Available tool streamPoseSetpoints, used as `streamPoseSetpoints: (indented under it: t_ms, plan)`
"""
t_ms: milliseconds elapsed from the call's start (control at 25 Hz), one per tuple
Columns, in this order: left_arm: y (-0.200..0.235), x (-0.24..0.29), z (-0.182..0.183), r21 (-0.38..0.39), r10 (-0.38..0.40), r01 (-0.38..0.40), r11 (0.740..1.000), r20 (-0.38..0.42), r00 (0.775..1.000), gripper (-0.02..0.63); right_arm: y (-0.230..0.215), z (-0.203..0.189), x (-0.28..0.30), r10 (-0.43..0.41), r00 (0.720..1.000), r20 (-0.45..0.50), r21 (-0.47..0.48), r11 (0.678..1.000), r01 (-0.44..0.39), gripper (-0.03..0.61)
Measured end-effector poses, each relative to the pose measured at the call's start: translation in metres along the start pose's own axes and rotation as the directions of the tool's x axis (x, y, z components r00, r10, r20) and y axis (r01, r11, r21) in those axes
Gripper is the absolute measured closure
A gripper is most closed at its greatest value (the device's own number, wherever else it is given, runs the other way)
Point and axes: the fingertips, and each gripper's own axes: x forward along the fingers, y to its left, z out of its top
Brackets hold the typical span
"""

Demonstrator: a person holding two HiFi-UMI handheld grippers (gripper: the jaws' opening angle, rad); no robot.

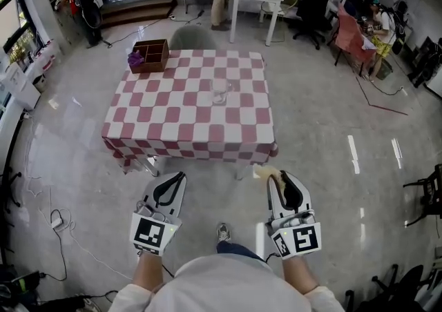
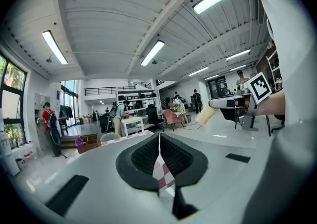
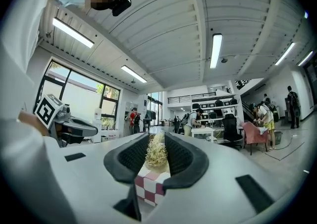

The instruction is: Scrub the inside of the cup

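Close in on the table (image 1: 186, 131) and find the clear cup (image 1: 219, 90) upright near its middle. Open the left gripper (image 1: 178, 179), now pinched shut on nothing, to steady that cup. Keep the right gripper (image 1: 277, 179) clamped on the fibrous scrubber (image 1: 264, 172); lower it straight inside.

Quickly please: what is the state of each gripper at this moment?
Left gripper: jaws closed, nothing between them.
Right gripper: jaws closed on a pale fibrous scrubber.
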Motion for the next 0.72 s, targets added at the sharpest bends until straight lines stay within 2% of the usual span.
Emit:
streamPoseSetpoints:
  t_ms: [160,400,720]
  plan:
    - [0.019,0.038,0.001,0.011,0.006,-0.006,1.0,-0.019,1.0,0.581,-0.026,-0.005,0.035,0.01,1.0,0.004,0.015,1.0,-0.01,0.472]
    - [0.043,0.073,-0.01,-0.033,0.046,-0.047,0.998,-0.046,0.998,0.581,-0.052,-0.014,0.077,0.045,0.999,0.016,0.025,0.999,-0.045,0.472]
    - [0.07,0.112,-0.023,-0.082,0.042,-0.045,0.996,-0.042,0.998,0.581,-0.061,-0.024,0.124,0.075,0.997,0.013,0.034,0.997,-0.075,0.472]
